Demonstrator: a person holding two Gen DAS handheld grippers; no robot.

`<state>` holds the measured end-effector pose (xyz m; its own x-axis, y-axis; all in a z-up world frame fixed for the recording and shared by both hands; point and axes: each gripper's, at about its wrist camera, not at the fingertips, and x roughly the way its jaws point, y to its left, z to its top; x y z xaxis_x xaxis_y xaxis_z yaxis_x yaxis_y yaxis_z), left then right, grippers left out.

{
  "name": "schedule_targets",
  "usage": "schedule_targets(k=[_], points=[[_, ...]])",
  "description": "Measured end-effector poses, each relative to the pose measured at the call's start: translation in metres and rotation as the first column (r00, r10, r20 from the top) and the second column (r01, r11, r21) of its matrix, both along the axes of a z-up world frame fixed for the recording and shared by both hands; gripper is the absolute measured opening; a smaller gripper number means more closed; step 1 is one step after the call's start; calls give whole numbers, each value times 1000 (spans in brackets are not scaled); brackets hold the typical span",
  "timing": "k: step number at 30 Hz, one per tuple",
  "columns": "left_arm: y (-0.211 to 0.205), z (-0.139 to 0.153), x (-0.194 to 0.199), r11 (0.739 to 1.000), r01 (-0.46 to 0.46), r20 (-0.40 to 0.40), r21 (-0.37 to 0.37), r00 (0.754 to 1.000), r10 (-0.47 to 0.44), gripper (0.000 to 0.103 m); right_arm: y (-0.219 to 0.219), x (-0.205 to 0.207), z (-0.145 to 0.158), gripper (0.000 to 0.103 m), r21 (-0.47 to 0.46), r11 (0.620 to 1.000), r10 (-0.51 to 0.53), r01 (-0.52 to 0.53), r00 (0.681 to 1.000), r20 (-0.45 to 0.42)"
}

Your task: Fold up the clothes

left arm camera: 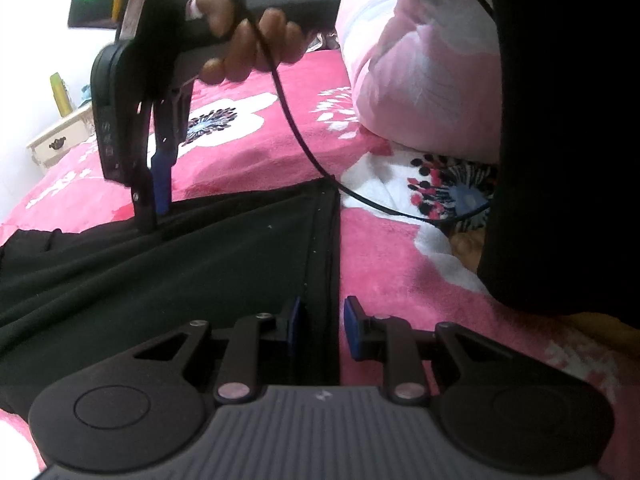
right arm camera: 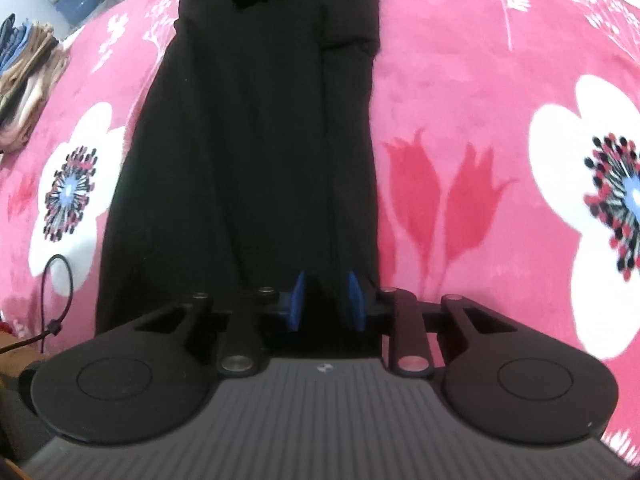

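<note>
Nearest in the left wrist view: left gripper (left arm camera: 322, 326), blue pads apart and straddling the hemmed edge of the black garment (left arm camera: 160, 276), not yet clamped on it. Beyond, on the pink floral blanket (left arm camera: 400, 264), the garment's near corner and its stitched edge, lying flat. Farther along the same edge: right gripper (left arm camera: 154, 204), held by a hand (left arm camera: 248, 40), tips down on the cloth; fingers close together here, grip unclear from this angle. From the right wrist view, right gripper's blue pads slightly apart with dark fabric between them, so seemingly not pinched shut. Ahead of it, the garment stretched lengthwise as a long narrow strip with a layer already laid over along one side. Judged from that: lengthwise folds apparently done, crosswise fold still left, both grippers placed at one end for it. Far off: a stack of clothes (right arm camera: 24, 80) at the bed's edge.
</note>
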<state>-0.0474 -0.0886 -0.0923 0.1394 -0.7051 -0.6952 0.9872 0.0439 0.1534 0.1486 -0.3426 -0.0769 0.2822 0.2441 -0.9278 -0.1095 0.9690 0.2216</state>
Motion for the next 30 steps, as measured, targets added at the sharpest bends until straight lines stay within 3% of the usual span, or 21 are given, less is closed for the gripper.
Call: schedule_targets(k=[4, 6, 9, 19, 30], points=[[0, -2, -2, 1000, -1, 7, -7, 1000, 1, 25, 8, 6, -8, 18, 7, 1000, 13, -13, 1000, -1], [0, -2, -2, 1000, 1, 8, -8, 1000, -1, 25, 8, 7, -9, 7, 17, 1000, 13, -13, 1000, 0], [0, -3, -1, 1000, 2, 3, -10, 1000, -2, 25, 8, 6, -8, 2, 32, 999, 2, -2, 1000, 9], [2, -2, -1, 1000, 10, 7, -11, 1000, -10, 25, -12, -10, 11, 2, 0, 994, -108, 108, 992, 65], [1, -3, -2, 1000, 22, 17, -3, 1000, -22, 25, -14, -4, -17, 1, -96, 989, -107, 112, 993, 49]])
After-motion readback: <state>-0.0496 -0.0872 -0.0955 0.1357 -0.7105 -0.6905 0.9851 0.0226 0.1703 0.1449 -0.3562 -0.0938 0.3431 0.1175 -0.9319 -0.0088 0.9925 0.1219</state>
